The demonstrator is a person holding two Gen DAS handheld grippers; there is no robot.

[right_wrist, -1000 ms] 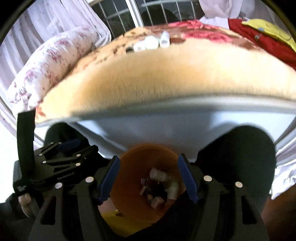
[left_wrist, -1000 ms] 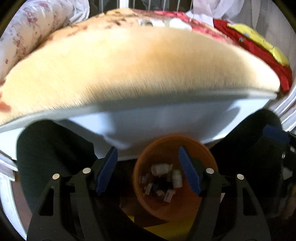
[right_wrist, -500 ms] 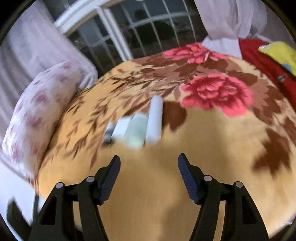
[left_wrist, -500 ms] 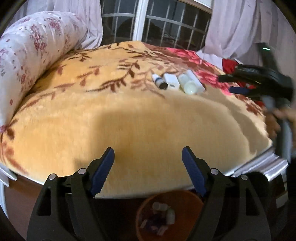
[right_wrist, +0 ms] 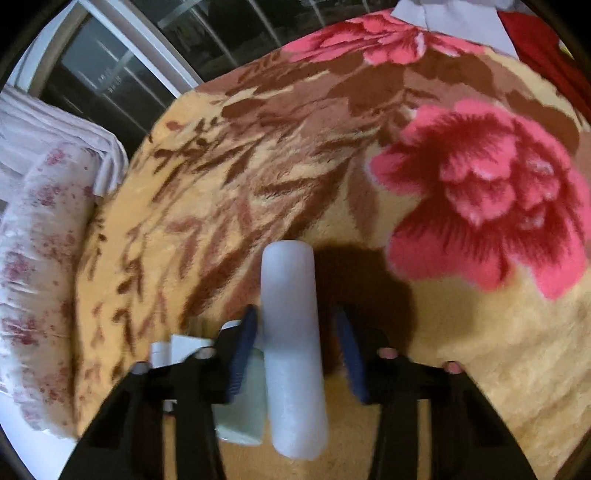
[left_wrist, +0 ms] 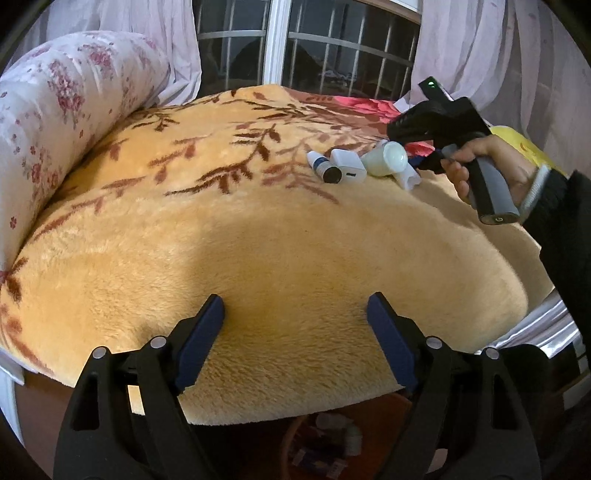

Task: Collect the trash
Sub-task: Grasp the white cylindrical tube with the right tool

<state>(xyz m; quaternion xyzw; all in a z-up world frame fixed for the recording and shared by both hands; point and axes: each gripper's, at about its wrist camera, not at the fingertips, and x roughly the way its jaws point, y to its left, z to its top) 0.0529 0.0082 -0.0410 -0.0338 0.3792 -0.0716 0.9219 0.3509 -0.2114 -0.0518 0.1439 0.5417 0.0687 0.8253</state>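
Several small containers lie in a row on the flowered blanket: a dark-capped vial (left_wrist: 322, 168), a white box (left_wrist: 348, 165), a pale green bottle (left_wrist: 386, 159) and a white tube (right_wrist: 292, 347). My right gripper (right_wrist: 295, 345) straddles the white tube, jaws open; the left pad touches it, the right pad stands apart. In the left wrist view the right gripper's body (left_wrist: 439, 125) is at the row's right end. My left gripper (left_wrist: 295, 347) is open and empty over the blanket's near edge. An orange bin (left_wrist: 325, 439) with trash sits below the bed edge.
The orange blanket (left_wrist: 258, 240) covers the bed. A flowered pillow (left_wrist: 55, 122) lies along the left side. A barred window and curtains (left_wrist: 306, 44) stand behind. Red and yellow cloth (right_wrist: 539, 33) lies at the far right.
Both grippers rose from over the bin to above the bed. The right gripper moved forward to the row and narrowed its jaws around the white tube.
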